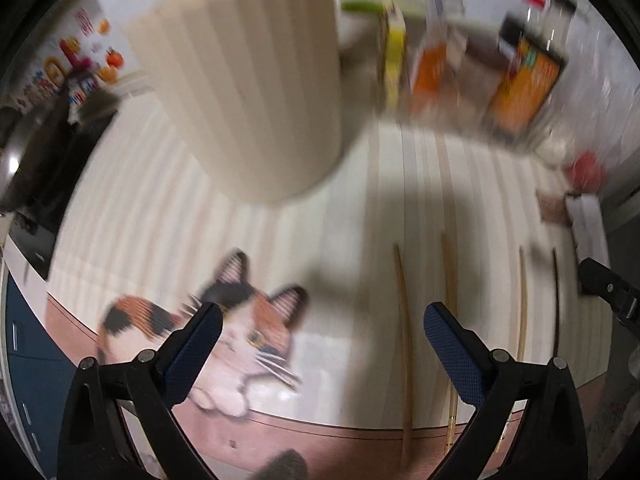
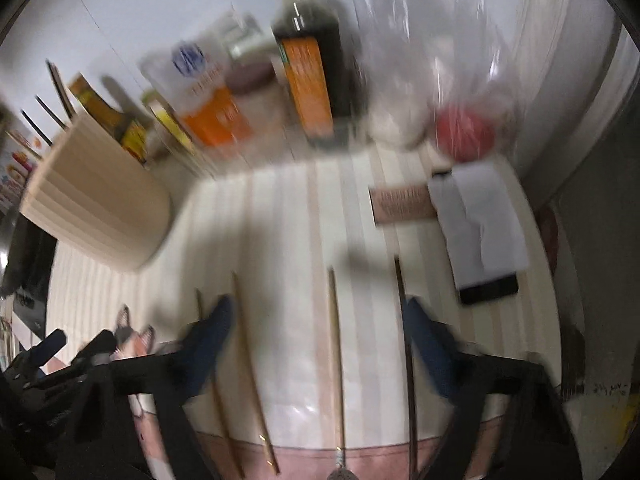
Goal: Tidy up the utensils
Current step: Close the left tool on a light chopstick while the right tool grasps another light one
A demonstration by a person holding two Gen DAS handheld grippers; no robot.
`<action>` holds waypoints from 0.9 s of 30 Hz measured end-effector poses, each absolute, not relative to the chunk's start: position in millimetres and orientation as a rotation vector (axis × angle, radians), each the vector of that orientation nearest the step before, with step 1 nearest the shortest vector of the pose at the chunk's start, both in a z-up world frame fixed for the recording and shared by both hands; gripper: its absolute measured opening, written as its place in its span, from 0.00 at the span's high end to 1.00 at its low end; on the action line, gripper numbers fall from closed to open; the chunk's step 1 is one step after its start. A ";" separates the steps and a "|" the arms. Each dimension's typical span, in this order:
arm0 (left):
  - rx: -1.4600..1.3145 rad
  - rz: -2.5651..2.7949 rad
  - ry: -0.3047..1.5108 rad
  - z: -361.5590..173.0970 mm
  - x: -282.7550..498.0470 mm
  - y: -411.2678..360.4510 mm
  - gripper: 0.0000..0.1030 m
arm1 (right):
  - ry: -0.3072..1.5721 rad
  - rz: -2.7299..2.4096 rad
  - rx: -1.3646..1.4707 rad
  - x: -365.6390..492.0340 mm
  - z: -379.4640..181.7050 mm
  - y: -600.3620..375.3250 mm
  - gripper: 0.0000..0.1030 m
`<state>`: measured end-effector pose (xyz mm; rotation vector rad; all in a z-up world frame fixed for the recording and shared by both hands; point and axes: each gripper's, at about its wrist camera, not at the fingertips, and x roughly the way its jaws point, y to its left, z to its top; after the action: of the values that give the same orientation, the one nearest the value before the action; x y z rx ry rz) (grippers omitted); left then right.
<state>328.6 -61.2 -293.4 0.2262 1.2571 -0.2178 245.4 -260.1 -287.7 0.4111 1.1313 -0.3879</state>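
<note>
Right, left to right: ribbed holder (image 2: 96, 208) stands far left, four chopsticks (image 2: 335, 360) lie side by side on the mat (image 1: 120, 216). Left gripper (image 1: 322, 344) and right gripper (image 2: 316, 344) both gape, empty. Sticks look light, stiff, slippery; pinch mid-shaft, one at a time.

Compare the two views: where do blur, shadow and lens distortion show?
Left wrist view: motion blur smears the ribbed holder and bottles; shadow darkens the mat's centre. Right wrist view: heavier blur, even on the right hand-held gripper; glare on the mat. Both show fisheye curving, dark corners.
</note>
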 end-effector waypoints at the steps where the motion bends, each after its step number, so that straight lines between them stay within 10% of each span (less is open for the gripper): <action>1: 0.229 -0.227 1.271 -301.0 328.0 -64.8 0.05 | 1.159 -0.372 0.430 244.7 -296.7 -263.3 0.51; 13: 0.280 -0.318 1.414 -365.4 318.7 -109.4 0.64 | 1.246 -0.312 0.489 246.5 -324.8 -274.7 0.64; 15: 0.285 -0.326 1.403 -363.3 317.7 -109.8 0.94 | 1.252 -0.299 0.494 252.5 -325.4 -273.1 0.64; 27: 0.203 -0.174 1.432 -357.7 330.8 -34.1 0.96 | 1.395 -0.124 0.380 326.9 -358.3 -205.3 0.64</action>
<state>330.8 -34.1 -357.7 0.2027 1.4318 -0.1735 326.9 -205.3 -358.3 0.3799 1.3951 -0.1243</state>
